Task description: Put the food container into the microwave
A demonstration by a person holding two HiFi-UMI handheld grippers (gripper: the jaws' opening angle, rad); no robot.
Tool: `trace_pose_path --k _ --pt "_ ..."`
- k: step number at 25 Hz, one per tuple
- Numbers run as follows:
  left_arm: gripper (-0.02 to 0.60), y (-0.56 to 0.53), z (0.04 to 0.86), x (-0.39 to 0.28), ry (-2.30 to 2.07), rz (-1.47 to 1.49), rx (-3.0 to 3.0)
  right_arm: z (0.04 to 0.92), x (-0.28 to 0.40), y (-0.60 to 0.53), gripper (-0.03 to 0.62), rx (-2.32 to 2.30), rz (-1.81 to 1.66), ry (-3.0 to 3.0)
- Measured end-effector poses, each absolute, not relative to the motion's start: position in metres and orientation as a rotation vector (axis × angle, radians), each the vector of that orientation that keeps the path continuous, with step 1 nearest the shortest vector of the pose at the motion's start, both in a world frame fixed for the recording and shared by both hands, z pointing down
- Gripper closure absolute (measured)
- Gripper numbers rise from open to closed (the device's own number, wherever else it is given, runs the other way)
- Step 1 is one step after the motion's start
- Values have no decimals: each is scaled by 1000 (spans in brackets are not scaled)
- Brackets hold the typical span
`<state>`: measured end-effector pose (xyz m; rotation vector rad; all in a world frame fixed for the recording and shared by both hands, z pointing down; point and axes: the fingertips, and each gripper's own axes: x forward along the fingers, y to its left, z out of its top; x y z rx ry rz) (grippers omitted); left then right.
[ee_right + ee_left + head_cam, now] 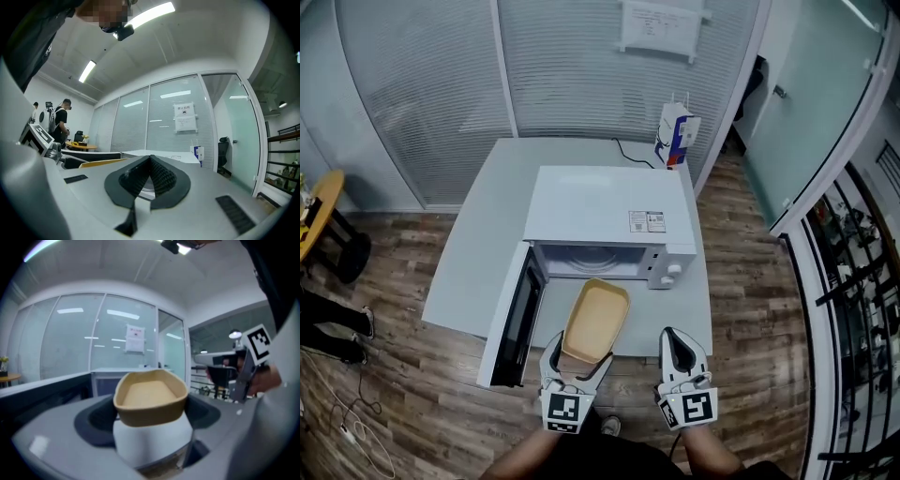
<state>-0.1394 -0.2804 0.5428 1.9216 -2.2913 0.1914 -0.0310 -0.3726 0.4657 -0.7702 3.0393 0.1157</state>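
Two grippers sit at the bottom of the head view, and only the left gripper (579,352) carries anything. Its jaws stand wide and are clamped on the near end of the tan food container (596,319), one pad on each side wall; the left gripper view shows the empty tub sitting between them, open side up.

The right gripper (675,339) has its jaws together with nothing between them. It hangs at lower right, beside the container but apart from it.

The white microwave (609,206) stands on a grey table (487,244) at mid-frame, with its door (517,314) swung open to the left. The cavity mouth (591,262) lies directly above the container in the frame. The container's long axis runs from the gripper up towards that mouth, leaning slightly right, and its far end is just short of the opening. I judge that a straight push along that axis should take it in, and that the left hand is the one to do it.

A small label (647,221) on the microwave top, a sheet (661,26) on the glass wall and the print on a blue-and-white carton (677,133) are all too small to read.
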Motion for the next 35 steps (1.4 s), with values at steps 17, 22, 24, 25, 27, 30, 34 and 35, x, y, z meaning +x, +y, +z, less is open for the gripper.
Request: trace_pose_path --k 17,22,24,25,27,30,34,35 --pt "130 -326 582 -215 -2256 204 1854 483 -120 -395 595 -724 113 3124" --pt "130 -340 597 -226 -2244 226 1803 500 -133 -414 595 -699 98 3170" --pt "130 -347 603 -231 -2252 229 1771 508 -138 -422 595 -678 83 3190" --pt "130 -351 607 -233 -2255 233 1757 512 -141 -425 595 -664 73 3203" --pt "130 -360 616 -237 -2264 243 1727 524 -146 -430 595 -619 54 3238" --pt "130 -371 627 -246 -2286 242 1674 542 -154 -434 595 -545 29 3288" --pt "130 -389 638 -260 -2311 232 1629 559 -164 -445 595 -494 -14 3323" --pt "130 -394 641 -263 -2323 237 1616 563 -166 -449 595 -480 -22 3333"
